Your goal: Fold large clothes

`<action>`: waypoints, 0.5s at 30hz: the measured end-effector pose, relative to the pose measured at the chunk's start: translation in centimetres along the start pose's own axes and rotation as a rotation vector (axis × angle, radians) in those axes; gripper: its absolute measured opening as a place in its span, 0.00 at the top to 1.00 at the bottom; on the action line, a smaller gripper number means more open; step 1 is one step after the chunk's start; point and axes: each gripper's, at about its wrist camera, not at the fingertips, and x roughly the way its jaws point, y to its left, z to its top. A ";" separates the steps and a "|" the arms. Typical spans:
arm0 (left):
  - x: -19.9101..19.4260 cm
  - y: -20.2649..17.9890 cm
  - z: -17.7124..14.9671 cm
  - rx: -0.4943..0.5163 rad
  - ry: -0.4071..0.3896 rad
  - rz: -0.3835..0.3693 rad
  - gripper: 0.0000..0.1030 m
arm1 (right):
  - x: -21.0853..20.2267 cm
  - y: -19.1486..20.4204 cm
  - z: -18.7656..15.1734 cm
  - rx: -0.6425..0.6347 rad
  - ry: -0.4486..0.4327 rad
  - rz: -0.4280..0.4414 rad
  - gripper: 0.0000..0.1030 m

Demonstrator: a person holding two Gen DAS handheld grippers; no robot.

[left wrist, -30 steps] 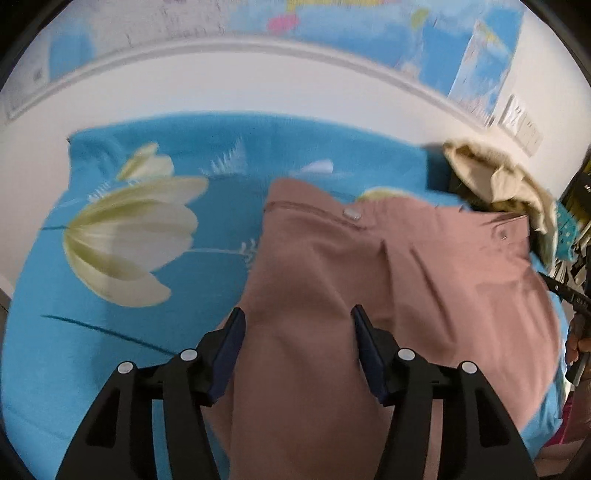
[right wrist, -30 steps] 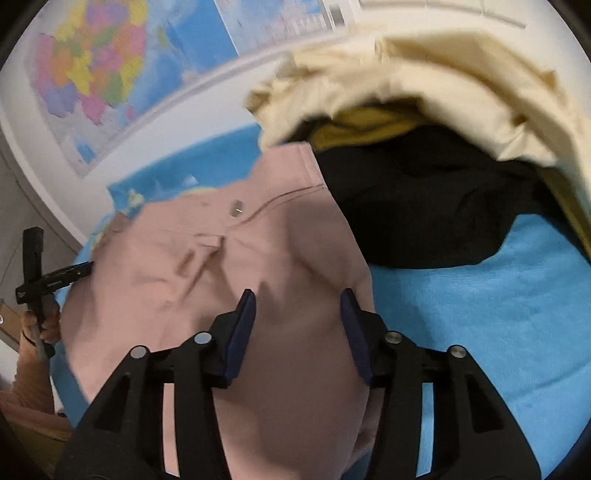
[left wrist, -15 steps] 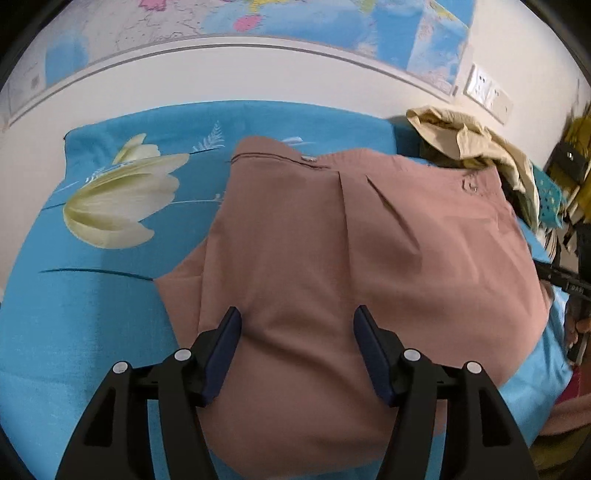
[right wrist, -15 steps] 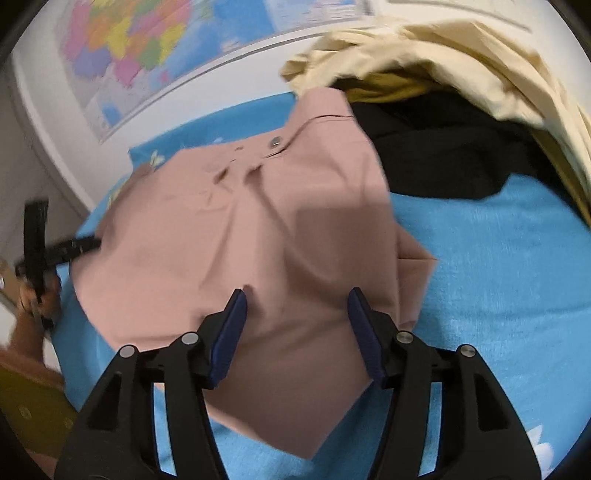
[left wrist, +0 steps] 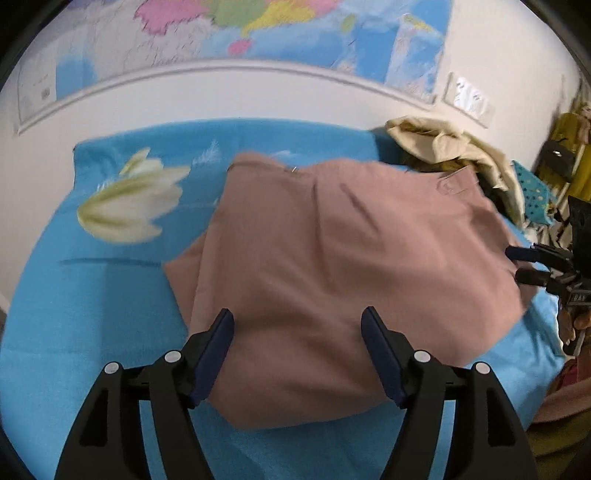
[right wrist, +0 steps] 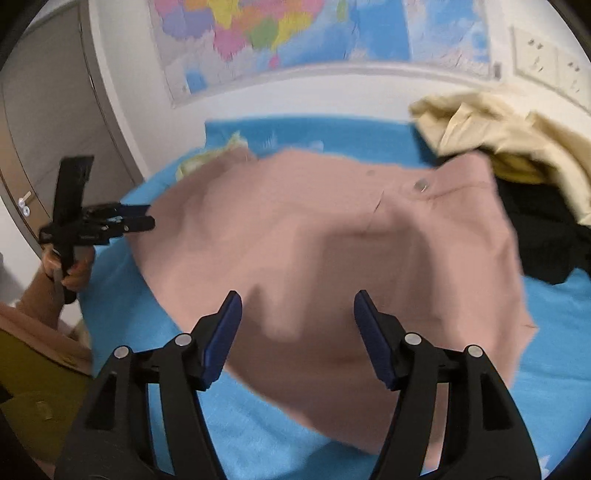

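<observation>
Trousers (left wrist: 343, 266) below, apparently apart from, open left hand-held gripper (left wrist: 297, 325).

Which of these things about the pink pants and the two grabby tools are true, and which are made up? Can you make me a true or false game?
1. The pink pants lie on a blue blanket. True.
2. The left tool is clamped shut on the pants. False: its fingers stand wide apart, holding nothing.
3. A pile of cream, yellow and black clothes sits past the pants near the wall. True.
4. The right tool holds a sock. False: it is open and empty; no sock shows.
5. A map hangs on the wall. True.
6. The blanket has a red car on it. False: it shows a pale flower.
</observation>
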 end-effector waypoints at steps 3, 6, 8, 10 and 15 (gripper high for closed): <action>0.6 0.7 0.0 -0.047 0.016 0.008 0.32 | 1.4 -1.3 -0.2 0.072 0.032 0.007 0.40; -0.1 0.6 0.2 -0.050 0.005 0.019 0.32 | 0.5 -0.4 0.3 0.040 0.014 -0.019 0.40; -0.9 0.6 0.1 -0.052 -0.017 0.019 0.32 | -0.4 0.2 0.9 0.026 -0.019 0.014 0.40; -1.8 0.6 0.0 -0.058 -0.038 0.031 0.32 | -1.0 1.4 1.2 -0.009 -0.047 0.032 0.38; -2.5 0.2 -0.3 -0.052 -0.052 0.023 0.32 | -0.1 5.9 2.5 -0.117 -0.058 0.110 0.37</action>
